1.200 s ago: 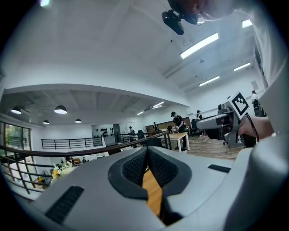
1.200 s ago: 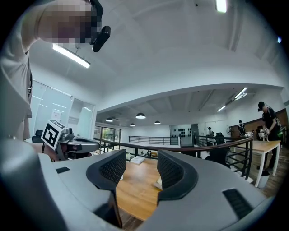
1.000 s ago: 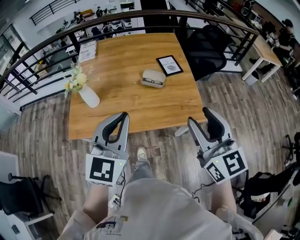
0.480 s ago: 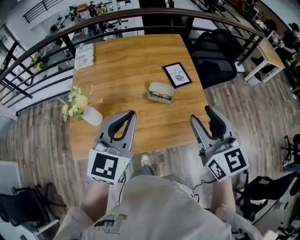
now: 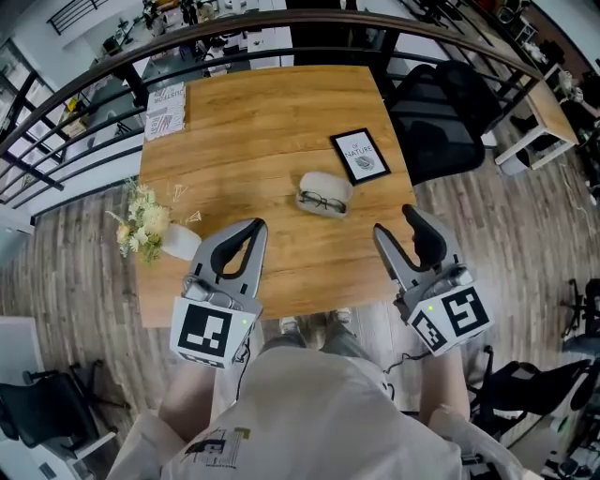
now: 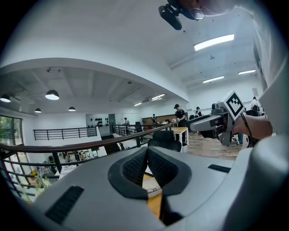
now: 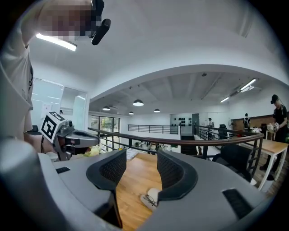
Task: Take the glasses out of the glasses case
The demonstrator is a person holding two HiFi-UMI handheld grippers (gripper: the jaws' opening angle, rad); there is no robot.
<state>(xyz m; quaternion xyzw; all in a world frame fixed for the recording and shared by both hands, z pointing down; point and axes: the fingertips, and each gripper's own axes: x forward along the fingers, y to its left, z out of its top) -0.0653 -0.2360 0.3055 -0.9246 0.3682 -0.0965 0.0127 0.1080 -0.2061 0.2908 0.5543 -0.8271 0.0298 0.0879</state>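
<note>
A pale glasses case (image 5: 326, 187) lies on the wooden table (image 5: 253, 141), right of the middle, with dark-framed glasses (image 5: 322, 201) showing at its near side. My left gripper (image 5: 253, 228) hovers over the table's near edge, left of the case, its jaws closed together and empty. My right gripper (image 5: 398, 231) hangs over the near right edge, open and empty, a short way from the case. In the right gripper view the case (image 7: 152, 195) lies ahead between the open jaws of that gripper (image 7: 137, 164). The left gripper (image 6: 146, 153) view shows only a sliver of the glasses (image 6: 153, 189).
A framed picture (image 5: 361, 157) lies just beyond the case. A white vase of flowers (image 5: 155, 234) stands at the near left edge, next to my left gripper. A booklet (image 5: 166, 97) is at the far left corner. A black chair (image 5: 436, 117) and a railing (image 5: 281, 28) flank the table.
The view has shifted forward: both grippers went from over the floor to over the table's near edge, closer to the case. Their jaws have not changed.
</note>
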